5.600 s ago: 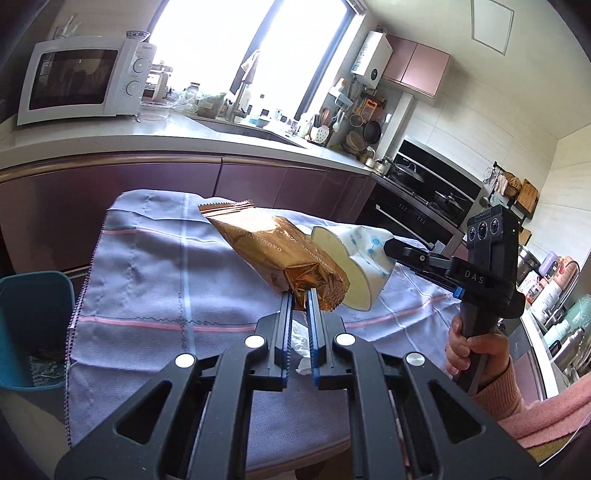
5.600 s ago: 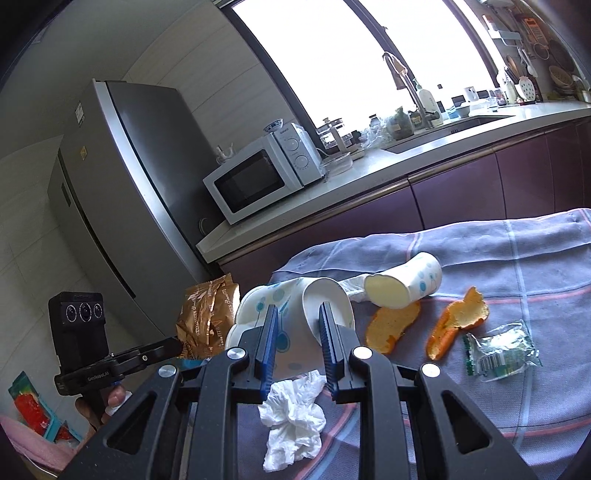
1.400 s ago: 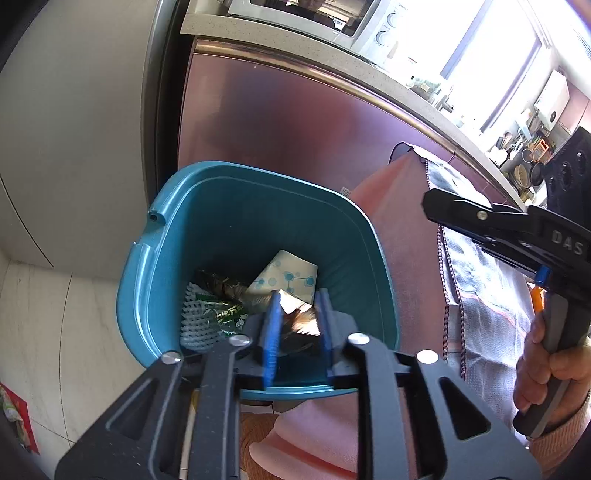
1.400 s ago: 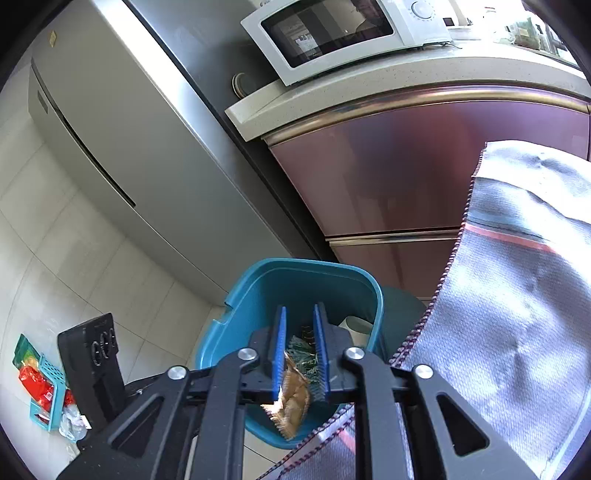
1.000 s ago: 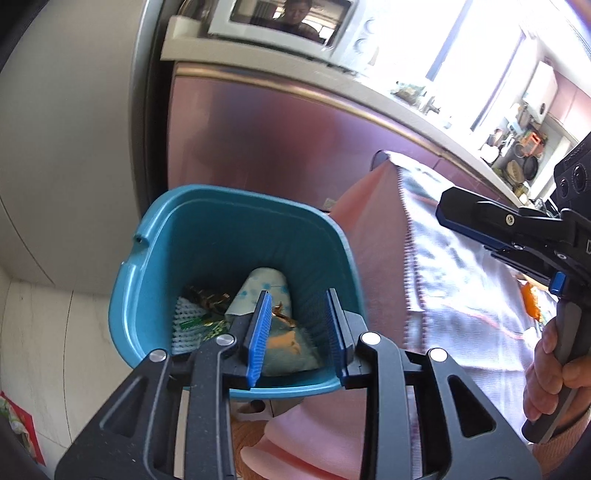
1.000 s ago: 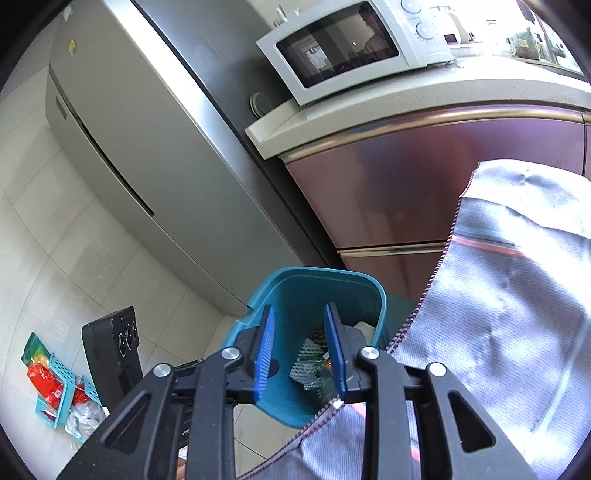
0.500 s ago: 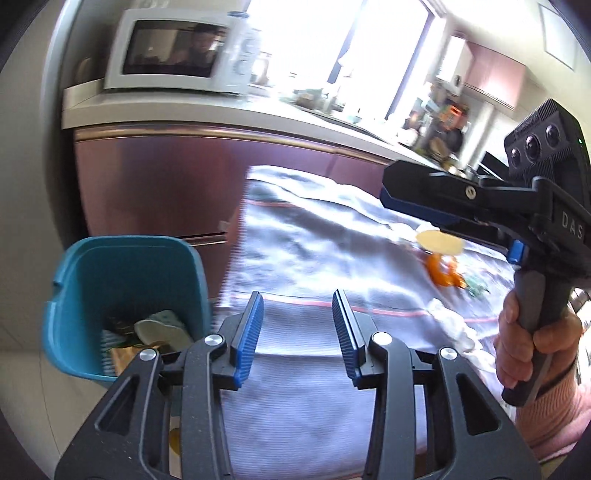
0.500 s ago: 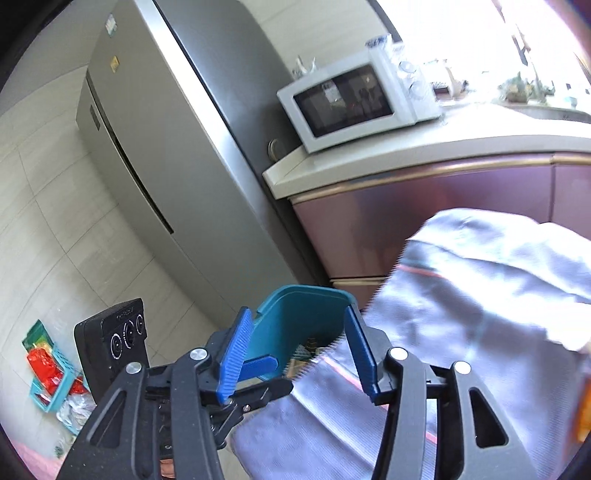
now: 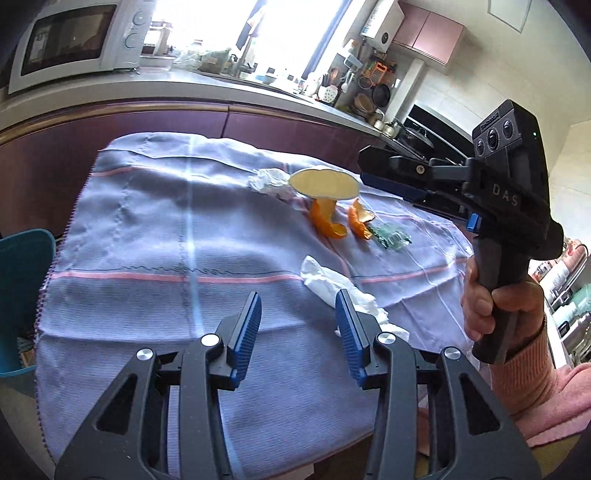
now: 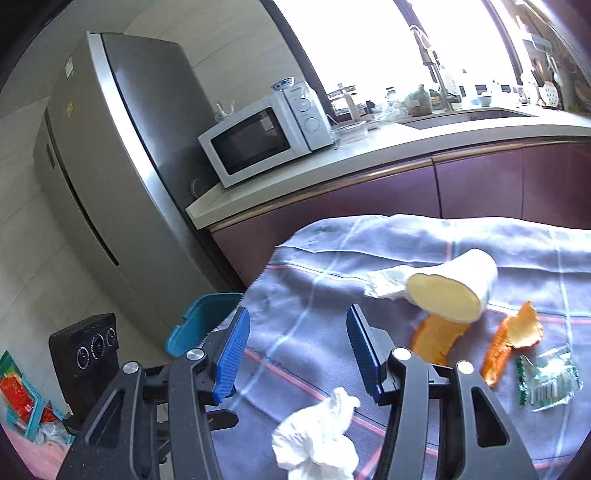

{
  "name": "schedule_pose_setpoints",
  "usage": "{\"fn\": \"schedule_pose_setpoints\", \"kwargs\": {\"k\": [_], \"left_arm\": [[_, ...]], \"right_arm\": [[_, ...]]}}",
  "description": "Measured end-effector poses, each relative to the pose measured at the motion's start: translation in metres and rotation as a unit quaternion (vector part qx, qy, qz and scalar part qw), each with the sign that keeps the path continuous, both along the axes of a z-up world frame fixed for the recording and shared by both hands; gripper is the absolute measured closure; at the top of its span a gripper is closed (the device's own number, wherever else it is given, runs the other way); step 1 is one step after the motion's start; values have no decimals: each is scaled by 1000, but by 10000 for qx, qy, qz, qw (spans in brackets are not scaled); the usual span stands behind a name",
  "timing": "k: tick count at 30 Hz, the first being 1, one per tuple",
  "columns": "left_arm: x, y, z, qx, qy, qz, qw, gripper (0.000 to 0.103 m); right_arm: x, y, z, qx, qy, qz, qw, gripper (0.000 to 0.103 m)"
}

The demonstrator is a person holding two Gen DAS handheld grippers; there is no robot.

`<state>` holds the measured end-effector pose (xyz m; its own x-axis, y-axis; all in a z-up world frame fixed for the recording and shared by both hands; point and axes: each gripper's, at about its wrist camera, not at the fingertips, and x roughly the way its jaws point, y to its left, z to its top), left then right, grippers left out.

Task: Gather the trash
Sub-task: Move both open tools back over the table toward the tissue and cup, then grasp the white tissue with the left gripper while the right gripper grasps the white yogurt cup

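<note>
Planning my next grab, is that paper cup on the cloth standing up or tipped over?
Tipped over: the paper cup lies on its side, open mouth facing the cameras.

Lavender cloth, orange peel, white tissue

The cloth point(image 9: 155, 229) is pale lavender with pink stripes; on it lie orange peels point(image 9: 327, 221), white crumpled tissue point(image 10: 317, 439), a cream-mouthed white cup point(image 10: 452, 295) and a green-printed clear wrapper point(image 10: 546, 380); beside it, a teal bin point(image 10: 199, 323).

Stood in a kitchen with bright windows point(image 9: 266, 26). Had a white microwave point(image 10: 266, 133) on a long counter point(image 10: 406, 144), a tall grey fridge point(image 10: 110, 166), dark red cupboards point(image 9: 147, 125), pale floor tiles point(image 10: 22, 258).
</note>
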<state>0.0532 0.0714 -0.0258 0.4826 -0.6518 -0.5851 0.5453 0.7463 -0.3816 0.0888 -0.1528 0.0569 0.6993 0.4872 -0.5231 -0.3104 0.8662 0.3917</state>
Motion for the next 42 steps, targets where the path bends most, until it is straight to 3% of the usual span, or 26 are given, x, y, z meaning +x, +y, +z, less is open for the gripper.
{"fn": "schedule_pose_setpoints", "kwargs": {"k": [12,24,32,36,42], "left_arm": [[3,-41,-16,64,278,-372,9989,57],[5,-65,-28,212,495,-508,9973,57],[12,-71,-37,273,672,-518,9960,76],[13,-70,-38,250,711,-494,9959,85],[14,-68,-37,231,670,-529,9961,89]], "right_arm": [[-21,-69,-37,-111,306,-728,9968,51],[5,-81,-46,-272,276,-1098,9932,51],[39,-78,-47,-472,249,-1228,9910,58],[49,-79,-49,-459,283,-1319,9898,68],[51,-85,-54,-389,346,-1399,9888,81]]}}
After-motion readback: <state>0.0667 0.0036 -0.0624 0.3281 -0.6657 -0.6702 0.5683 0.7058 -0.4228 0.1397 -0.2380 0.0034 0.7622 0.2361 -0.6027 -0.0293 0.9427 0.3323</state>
